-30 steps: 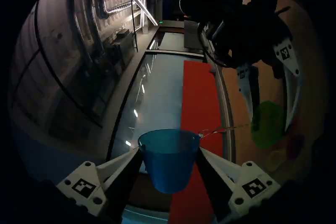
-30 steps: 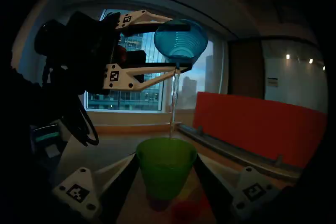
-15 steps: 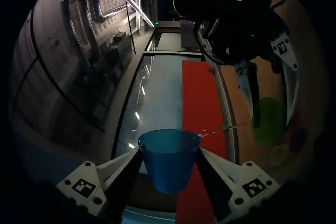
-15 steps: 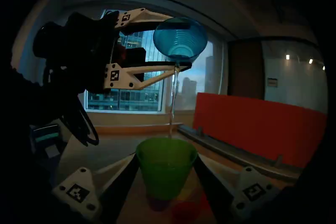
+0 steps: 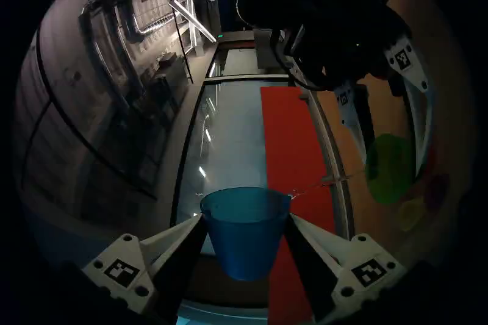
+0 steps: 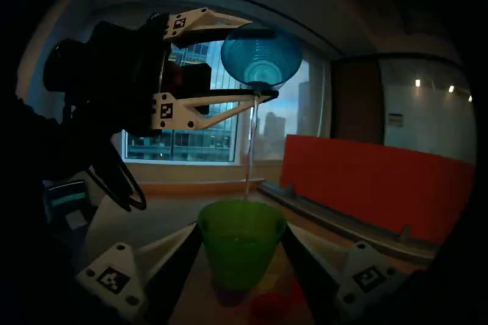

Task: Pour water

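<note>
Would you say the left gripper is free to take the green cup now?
Probably not: the left gripper is shut on the blue cup, and the right gripper holds the green cup.

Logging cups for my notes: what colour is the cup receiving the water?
The receiving cup is green, clearest in the right gripper view.

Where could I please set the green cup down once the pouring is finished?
Bare tabletop lies between the green cup and the window ledge, and rightward up to the rail below the red panel. Crowded: coloured discs under the cup, cables at left.
</note>
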The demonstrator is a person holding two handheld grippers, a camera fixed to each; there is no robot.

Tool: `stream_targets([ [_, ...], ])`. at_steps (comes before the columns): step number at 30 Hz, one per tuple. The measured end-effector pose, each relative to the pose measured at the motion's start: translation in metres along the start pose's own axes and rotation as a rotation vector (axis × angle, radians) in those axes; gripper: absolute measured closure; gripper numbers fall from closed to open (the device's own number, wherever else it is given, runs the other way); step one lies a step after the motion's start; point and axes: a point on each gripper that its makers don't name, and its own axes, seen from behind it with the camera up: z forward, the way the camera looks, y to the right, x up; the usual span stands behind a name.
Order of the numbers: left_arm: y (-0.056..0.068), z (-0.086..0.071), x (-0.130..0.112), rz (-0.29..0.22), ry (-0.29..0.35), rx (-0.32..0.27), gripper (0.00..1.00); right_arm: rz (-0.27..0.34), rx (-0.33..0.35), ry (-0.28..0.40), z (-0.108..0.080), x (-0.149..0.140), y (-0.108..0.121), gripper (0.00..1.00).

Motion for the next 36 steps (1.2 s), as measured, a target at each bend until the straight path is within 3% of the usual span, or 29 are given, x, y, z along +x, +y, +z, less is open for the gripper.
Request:
stream_targets([
  [12,0.0000,-0.0006,0.0036,0.055,0.005,0.013,0.16,-0.001,-0.003,0.006,-0.0017,0.0032,0.0021,0.10],
  [21,-0.0032,-0.0010,-0.0003,0.037,0.002,0.017,0.16,-0.001,-0.005,0.004,-0.0015,0.0017,0.0033,0.09],
  [27,-0.0036,0.0008,-0.0053,-0.053,-0.008,0.014,0.16,-0.001,-0.007,0.004,-0.0006,0.0015,0.0043,0.10],
  [36,0.0034,0.0020,-0.0046,-0.329,0.009,-0.006,0.16,0.002,-0.012,0.008,0.0005,0.0010,0.0074,0.10],
])
